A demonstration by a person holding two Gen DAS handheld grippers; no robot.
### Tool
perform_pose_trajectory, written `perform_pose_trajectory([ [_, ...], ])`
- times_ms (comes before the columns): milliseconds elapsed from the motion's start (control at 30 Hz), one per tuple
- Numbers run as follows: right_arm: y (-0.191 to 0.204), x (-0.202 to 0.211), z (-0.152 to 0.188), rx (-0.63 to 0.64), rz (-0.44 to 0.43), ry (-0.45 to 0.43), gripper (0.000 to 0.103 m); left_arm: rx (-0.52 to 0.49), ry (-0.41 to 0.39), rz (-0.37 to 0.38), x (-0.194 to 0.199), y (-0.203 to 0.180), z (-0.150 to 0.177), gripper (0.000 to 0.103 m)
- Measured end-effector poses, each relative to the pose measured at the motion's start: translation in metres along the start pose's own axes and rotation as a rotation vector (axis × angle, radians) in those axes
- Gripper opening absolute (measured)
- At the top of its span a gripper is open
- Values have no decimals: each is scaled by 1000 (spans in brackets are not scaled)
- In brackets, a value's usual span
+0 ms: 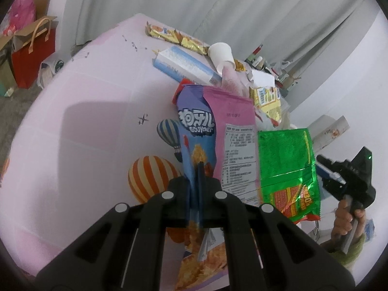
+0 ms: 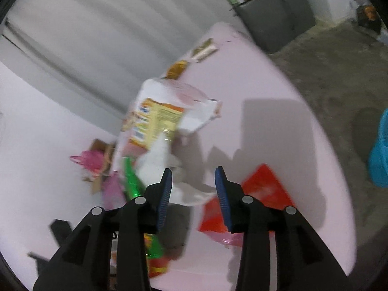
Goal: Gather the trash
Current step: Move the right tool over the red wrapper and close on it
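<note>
Holding the snack bag (image 1: 194,145) tight in the left gripper (image 1: 194,177) | right gripper (image 2: 194,186) jaws apart, empty, over the counter (image 2: 254,84) | next: grab the red wrapper (image 2: 262,189).

Left gripper (image 1: 197,169) fingers pinched together; right gripper (image 2: 194,184) fingers spread apart.

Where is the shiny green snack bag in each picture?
Left wrist view: the green snack bag is right of centre, beside the purple and pink snack bag that the shut left gripper pinches.
Right wrist view: the green bag shows only as a blurred green strip, lower left, just left of the open right gripper.
Shared landmark: the pink tablecloth.
</note>
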State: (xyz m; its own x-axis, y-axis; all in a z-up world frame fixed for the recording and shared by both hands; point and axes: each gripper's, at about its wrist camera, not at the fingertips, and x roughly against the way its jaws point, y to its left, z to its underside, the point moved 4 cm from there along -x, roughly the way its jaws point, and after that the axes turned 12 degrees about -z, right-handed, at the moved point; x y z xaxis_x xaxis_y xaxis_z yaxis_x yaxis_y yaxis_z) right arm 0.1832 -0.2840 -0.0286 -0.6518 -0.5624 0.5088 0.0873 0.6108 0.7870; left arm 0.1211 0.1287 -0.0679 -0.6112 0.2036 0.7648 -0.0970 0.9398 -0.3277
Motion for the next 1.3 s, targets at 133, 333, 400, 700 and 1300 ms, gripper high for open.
perform_pose_trajectory([
  [133,-14,17,4,-10,92,-36,57,-19,-45,28,16,-3,-5,2],
  [333,-48,15,14,-74,198,-3,59,-36,-87,65,32,-11,-10,2],
  [400,-45,10,15,-28,224,-5,59,-39,-98,76,37,-14,-11,1],
  [700,-23,-13,30,205,435,47,35,-76,-153,109,59,-33,-18,1],
  [1300,16,22,59,460,265,16,52,-101,-150,101,61,-46,-13,1],
])
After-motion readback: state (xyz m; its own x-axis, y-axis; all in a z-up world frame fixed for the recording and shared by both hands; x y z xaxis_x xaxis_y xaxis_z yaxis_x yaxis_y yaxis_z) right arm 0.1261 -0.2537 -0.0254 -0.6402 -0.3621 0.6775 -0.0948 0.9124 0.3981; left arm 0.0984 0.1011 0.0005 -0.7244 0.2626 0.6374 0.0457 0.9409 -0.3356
